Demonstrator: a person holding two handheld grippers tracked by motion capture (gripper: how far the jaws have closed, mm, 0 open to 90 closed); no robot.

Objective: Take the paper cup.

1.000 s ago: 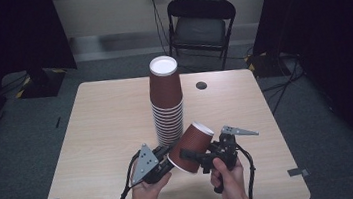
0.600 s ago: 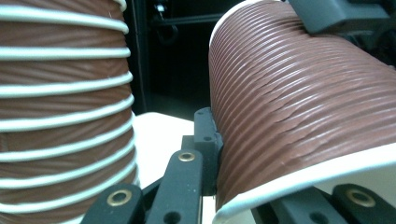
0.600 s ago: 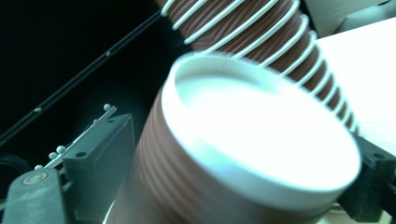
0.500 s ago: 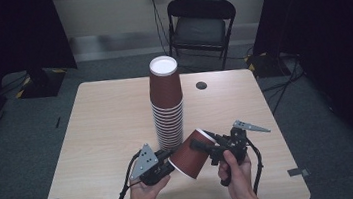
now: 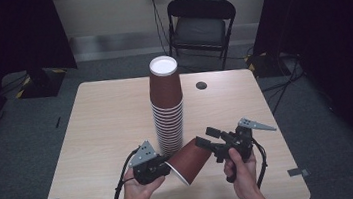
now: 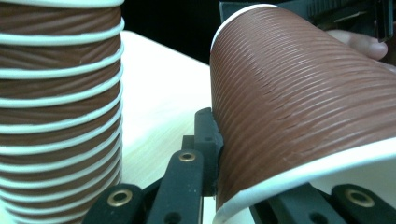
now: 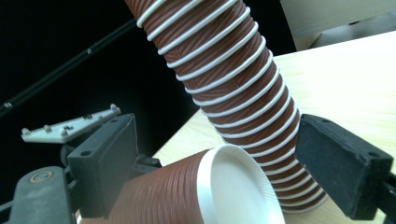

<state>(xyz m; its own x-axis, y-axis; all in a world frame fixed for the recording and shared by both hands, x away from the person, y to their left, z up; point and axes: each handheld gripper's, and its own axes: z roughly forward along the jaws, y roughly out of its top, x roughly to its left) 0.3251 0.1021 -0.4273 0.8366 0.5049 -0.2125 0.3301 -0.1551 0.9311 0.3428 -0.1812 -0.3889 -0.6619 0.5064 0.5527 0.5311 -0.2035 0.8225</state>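
The tilted cup (image 5: 187,159) is gripped at its rim by the left tool (image 5: 161,168); its base lies between the right tool's (image 5: 203,139) part-open, just-narrowed jaws, untouched, above the table (image 5: 102,128).

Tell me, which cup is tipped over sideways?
The loose brown cup near the table's front edge, held at its rim by the left tool. All the other cups sit upside down in the tall stack.

A ribbed brown paper cup with a white rim (image 6: 299,107) is lying tilted, its rim pinched in the left claw (image 6: 212,184). A tall stack of matching brown cups (image 6: 58,107) is standing beside it on the pale wooden tabletop (image 6: 161,107).
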